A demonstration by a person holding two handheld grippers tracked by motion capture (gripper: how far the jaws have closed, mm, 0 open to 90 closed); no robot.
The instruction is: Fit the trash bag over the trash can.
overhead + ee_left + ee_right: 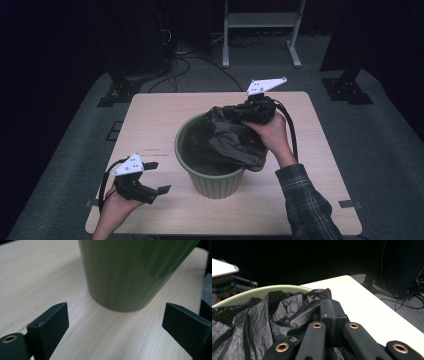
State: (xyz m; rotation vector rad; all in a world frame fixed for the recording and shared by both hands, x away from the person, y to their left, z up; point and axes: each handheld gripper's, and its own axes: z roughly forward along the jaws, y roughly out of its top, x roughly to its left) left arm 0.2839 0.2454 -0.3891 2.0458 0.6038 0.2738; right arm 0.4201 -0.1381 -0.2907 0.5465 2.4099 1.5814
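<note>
While the right gripper (239,112) pinches a fold of the black bag (235,137) with its jaws pressed together on the plastic, the left gripper (156,177) waits with jaws spread wide and nothing between them. The landmark here is the green bin (212,182), standing upright near the middle of the table (150,115).

The bag lies crumpled across the bin's mouth — part sunk inside, part heaped over the rim on the side nearest the person's right hand (270,135). The right gripper holds its fold just above the bin's far rim. In the right gripper view the closed jaws sit against wrinkled black plastic (262,320), with the pale rim (284,287) curving behind.

The left gripper rests low on the table to the bin's left, near but not touching. Its own view looks straight at the ribbed green wall (125,275).

The step appears to be lining the bin. To do it well, the right gripper should probably keep a firm pinch and lift the fold up and outward over the rim — slowly, since thin plastic may tear or slip. The left gripper would likely help most by steadying the bin or taking the opposite edge of the bag.
</note>
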